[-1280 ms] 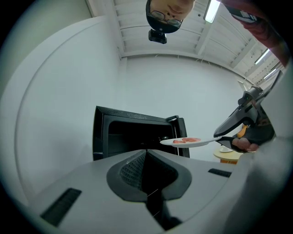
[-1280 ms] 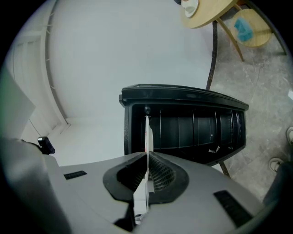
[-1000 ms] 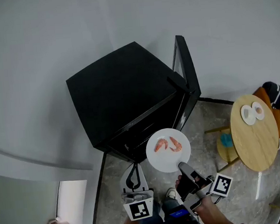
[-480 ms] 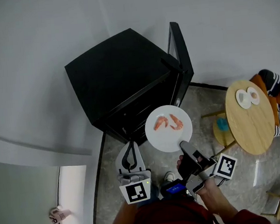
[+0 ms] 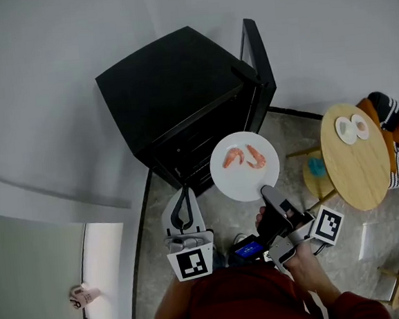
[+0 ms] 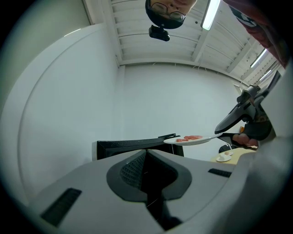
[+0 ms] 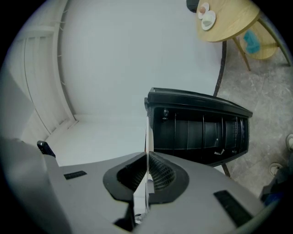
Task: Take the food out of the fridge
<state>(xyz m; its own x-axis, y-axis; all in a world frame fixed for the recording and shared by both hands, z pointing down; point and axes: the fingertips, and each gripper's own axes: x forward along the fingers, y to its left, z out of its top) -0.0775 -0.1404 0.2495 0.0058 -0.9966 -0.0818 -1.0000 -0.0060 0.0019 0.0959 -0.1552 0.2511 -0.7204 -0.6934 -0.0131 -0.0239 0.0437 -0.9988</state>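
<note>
The right hand-held gripper (image 5: 265, 190) is pinched on the near rim of a white plate (image 5: 237, 180) and holds it level in the air, outside the black fridge (image 5: 172, 88) and above the grey floor (image 5: 223, 220) just in front of its open front. In the right gripper view the plate's edge (image 7: 147, 137) shows as a thin white line squeezed between the two ribbed pads (image 7: 160, 173). Beyond it stands the fridge (image 7: 201, 132) with its dark shelves. Two pink shrimp (image 5: 233, 157) lie side by side on the plate, on the half towards the far rim, away from the clamped edge. The fridge door (image 5: 256, 49) stands swung wide at the right side of the cabinet. The left hand-held gripper (image 5: 183, 195) points at the fridge, to the left of the plate and apart from it. Its jaws are pressed together with nothing between them, as the left gripper view (image 6: 145, 153) shows plainly. That view also catches the plate (image 6: 201, 141) with the shrimp (image 6: 190, 138) on it from the side. To the right stands a round wooden worktop (image 5: 357, 173), well apart from the fridge, with two small white dishes (image 5: 353, 128) near its far edge.
</note>
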